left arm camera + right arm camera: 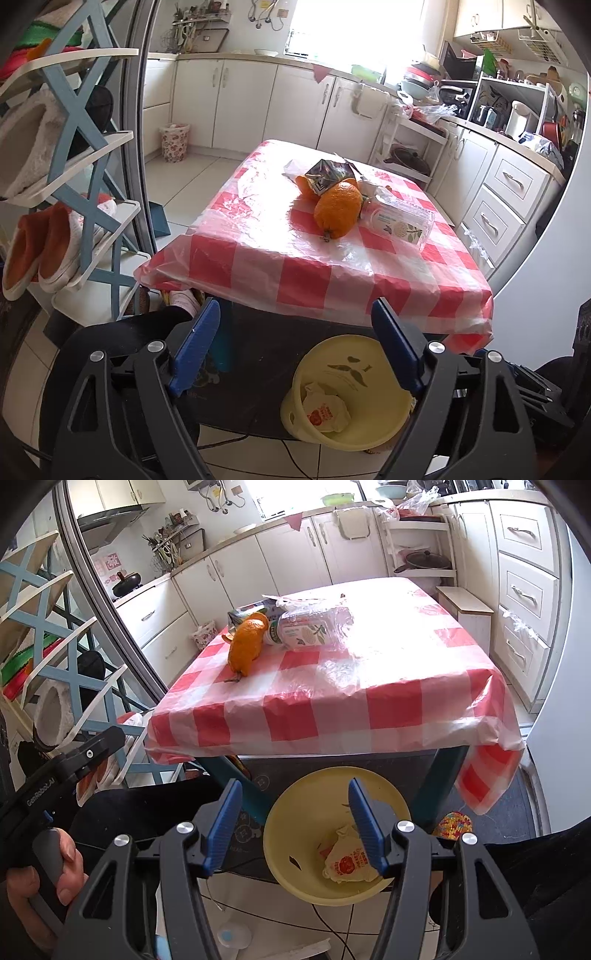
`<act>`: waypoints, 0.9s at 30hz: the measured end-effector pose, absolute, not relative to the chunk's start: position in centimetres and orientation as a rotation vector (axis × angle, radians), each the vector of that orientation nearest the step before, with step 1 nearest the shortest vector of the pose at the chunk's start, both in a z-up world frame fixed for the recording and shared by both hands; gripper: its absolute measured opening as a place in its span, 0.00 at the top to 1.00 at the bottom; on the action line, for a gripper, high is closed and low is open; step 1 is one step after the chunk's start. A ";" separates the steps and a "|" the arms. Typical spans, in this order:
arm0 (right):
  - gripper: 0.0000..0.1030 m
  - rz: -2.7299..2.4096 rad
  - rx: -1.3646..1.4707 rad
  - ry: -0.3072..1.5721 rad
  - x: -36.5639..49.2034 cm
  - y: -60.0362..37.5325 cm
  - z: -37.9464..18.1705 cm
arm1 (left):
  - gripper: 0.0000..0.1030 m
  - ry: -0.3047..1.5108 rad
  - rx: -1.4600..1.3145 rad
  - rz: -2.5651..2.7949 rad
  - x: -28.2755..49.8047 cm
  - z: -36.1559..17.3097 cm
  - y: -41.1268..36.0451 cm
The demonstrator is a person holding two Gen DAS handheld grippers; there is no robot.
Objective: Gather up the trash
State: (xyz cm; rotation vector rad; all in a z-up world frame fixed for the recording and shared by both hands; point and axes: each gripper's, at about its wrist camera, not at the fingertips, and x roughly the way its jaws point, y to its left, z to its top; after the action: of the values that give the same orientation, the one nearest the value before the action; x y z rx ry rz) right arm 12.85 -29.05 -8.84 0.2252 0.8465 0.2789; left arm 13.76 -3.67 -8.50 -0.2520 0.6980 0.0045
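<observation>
Both grippers hang in front of the table's [258, 258] near edge with jaws spread wide and nothing between them: the left gripper [295, 347] and the right gripper [295, 827]. Below them a yellow bin [295, 812] holds a crumpled wrapper [343, 864]. On the checked cloth lie orange peel [338, 208], a clear plastic pack [400, 218] just beside it and a foil bag [328, 173] behind
</observation>
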 end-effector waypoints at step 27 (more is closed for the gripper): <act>0.43 0.288 0.217 0.850 12.7 -28.6 -9.0 | 0.17 0.740 -0.258 0.029 14.5 -9.6 -3.7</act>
State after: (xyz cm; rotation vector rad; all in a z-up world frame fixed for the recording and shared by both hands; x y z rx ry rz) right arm 12.72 -28.61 -8.99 0.2175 0.8505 0.2882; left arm 14.46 -3.67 -9.58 -0.2583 0.7399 0.0289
